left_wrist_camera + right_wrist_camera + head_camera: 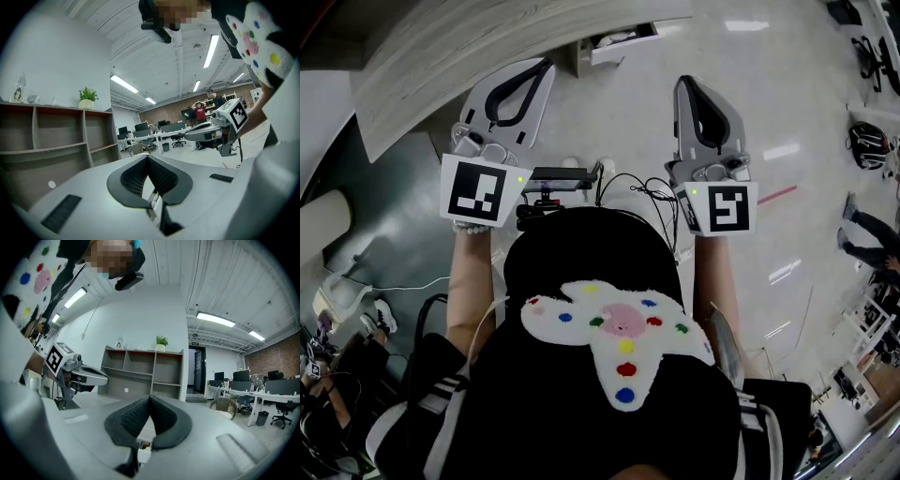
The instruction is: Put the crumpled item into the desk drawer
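Note:
In the head view I hold both grippers out in front of the person's chest, pointing away over the floor. My left gripper (542, 67) has its jaws shut, tips touching, with nothing between them (148, 156). My right gripper (686, 84) is also shut and empty (150, 397). Each gripper shows in the other's view, the right one (211, 132) and the left one (79, 375), held side by side and apart. No crumpled item shows in any view. A pale desk top (487, 47) lies ahead on the left, with a white open drawer-like box (619, 42) beyond it.
A wooden shelf unit (140, 371) with a potted plant (161, 341) on top stands against the wall. Office desks and chairs (159, 136) fill the far room, where a person in red (200, 111) stands. Cables and a small device (562, 178) hang at the chest.

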`<action>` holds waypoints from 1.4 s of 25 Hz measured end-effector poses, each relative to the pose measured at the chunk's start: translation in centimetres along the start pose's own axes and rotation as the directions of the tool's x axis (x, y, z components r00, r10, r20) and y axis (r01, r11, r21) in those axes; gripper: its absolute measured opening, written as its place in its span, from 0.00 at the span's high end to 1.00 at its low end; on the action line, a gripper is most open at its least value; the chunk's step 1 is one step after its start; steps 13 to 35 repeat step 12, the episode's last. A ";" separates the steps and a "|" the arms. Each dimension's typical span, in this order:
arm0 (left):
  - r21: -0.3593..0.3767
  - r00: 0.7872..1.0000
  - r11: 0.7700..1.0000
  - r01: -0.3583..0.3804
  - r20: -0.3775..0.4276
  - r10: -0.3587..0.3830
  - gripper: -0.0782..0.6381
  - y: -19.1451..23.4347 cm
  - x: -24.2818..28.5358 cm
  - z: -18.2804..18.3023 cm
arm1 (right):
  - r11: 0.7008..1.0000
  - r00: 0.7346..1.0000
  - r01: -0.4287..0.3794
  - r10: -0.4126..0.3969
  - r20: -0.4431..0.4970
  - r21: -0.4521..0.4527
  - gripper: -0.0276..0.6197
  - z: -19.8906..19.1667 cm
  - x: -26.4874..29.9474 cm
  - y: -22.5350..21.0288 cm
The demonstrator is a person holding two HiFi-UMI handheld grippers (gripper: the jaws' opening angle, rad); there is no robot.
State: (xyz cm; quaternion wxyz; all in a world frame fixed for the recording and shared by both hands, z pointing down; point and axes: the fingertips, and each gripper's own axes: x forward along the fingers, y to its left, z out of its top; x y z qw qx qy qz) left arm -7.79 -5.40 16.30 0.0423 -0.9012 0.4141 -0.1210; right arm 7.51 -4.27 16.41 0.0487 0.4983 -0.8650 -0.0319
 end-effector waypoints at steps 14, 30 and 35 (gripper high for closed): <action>0.001 1.000 1.000 0.005 -0.010 -0.005 0.88 -0.1 0.0 -0.3 | 1.000 1.000 -0.001 0.001 0.017 0.018 0.94 0.7 0.6 0.4; 0.001 1.000 1.000 0.005 -0.010 -0.005 0.88 -0.1 0.0 -0.3 | 1.000 1.000 -0.001 0.001 0.017 0.018 0.94 0.7 0.6 0.4; 0.001 1.000 1.000 0.005 -0.010 -0.005 0.88 -0.1 0.0 -0.3 | 1.000 1.000 -0.001 0.001 0.017 0.018 0.94 0.7 0.6 0.4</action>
